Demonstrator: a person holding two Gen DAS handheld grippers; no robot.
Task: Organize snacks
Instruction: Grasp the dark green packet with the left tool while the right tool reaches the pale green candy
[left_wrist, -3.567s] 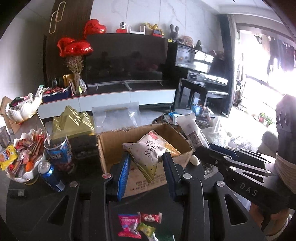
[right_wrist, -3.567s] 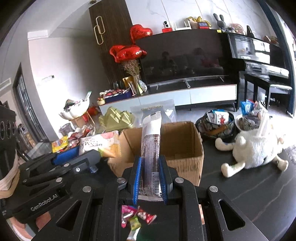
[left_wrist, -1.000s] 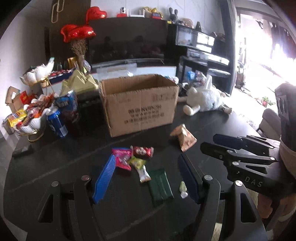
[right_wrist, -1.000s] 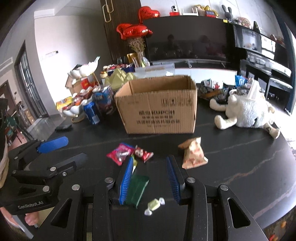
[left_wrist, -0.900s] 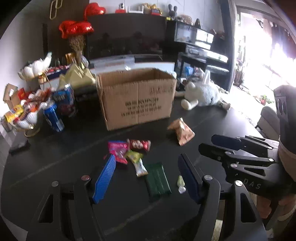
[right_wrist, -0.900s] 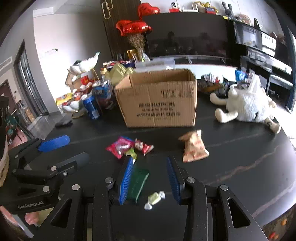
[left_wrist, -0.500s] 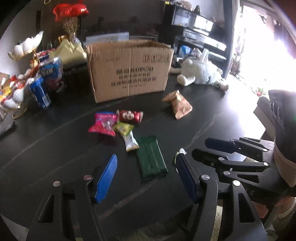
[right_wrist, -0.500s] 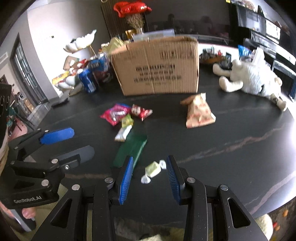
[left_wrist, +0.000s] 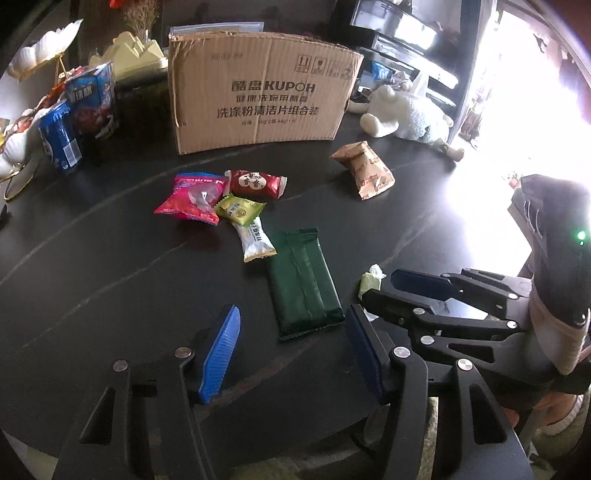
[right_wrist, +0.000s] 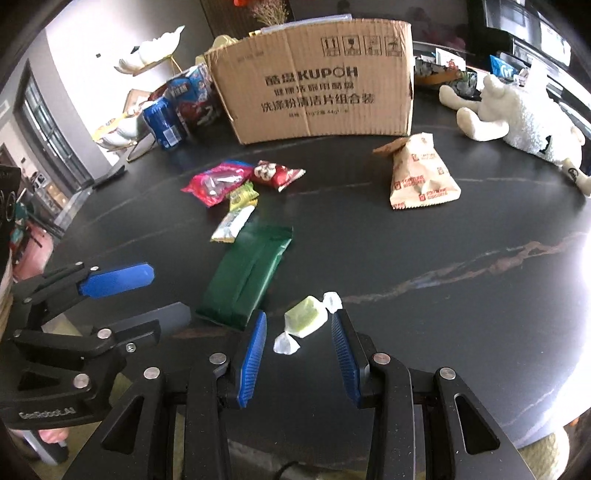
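- Jaws of right gripper (right_wrist: 298, 341) spread, flanking pale green candy (right_wrist: 305, 321) on counter (right_wrist: 406, 266).
- Jaws of left gripper (left_wrist: 291, 350) spread, before green packet (left_wrist: 303, 282).
- Cardboard box (left_wrist: 258, 92) beyond.

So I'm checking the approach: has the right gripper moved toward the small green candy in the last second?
Yes. The right gripper has come down and forward; the green candy, once ahead near the cardboard box, now lies between its open fingers.

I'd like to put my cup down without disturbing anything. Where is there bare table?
Bare black table lies right of the green wrapped candy, below the tan snack bag. Also left of the pink packet. Crowded around the green flat packet.
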